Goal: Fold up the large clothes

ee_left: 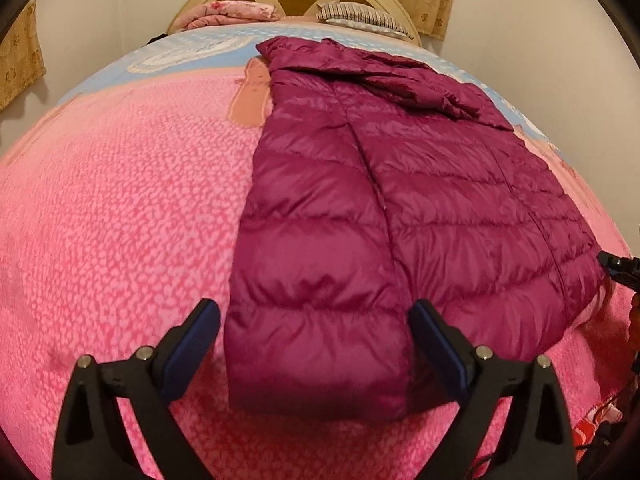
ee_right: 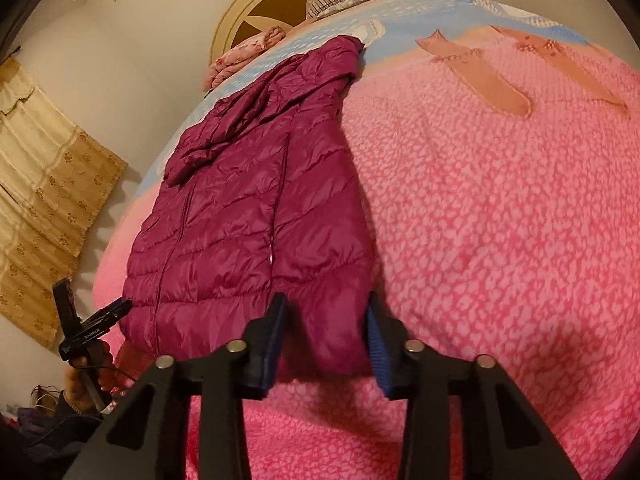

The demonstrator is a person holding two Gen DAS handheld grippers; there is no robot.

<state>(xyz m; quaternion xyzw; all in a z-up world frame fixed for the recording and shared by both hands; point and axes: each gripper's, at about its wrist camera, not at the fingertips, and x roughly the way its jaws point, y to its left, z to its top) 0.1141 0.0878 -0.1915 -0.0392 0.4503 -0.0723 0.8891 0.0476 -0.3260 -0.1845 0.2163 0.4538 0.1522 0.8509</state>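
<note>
Magenta puffer jacket (ee_left: pixel 384 200) x1 on pink bed (ee_left: pixel 120 208); left hand-held gripper (ee_left: pixel 314 314) wide, right hand-held gripper (ee_right: pixel 326 312) pinching hem.

Left wrist view: the second gripper (ee_left: pixel 618 270) is cut off by the right frame edge. Right wrist view: the jacket (ee_right: pixel 248 216) hem corner lies behind the near fingers (ee_right: pixel 272 344); pad contact cannot be confirmed. Lower-left clutter (ee_right: pixel 40 404) is too dark to identify.

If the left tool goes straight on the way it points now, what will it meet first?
Most likely the near hem of the purple down jacket, which lies between the open fingers of the left tool. Depth is unclear, so it may touch the pink blanket just below the hem.
</note>
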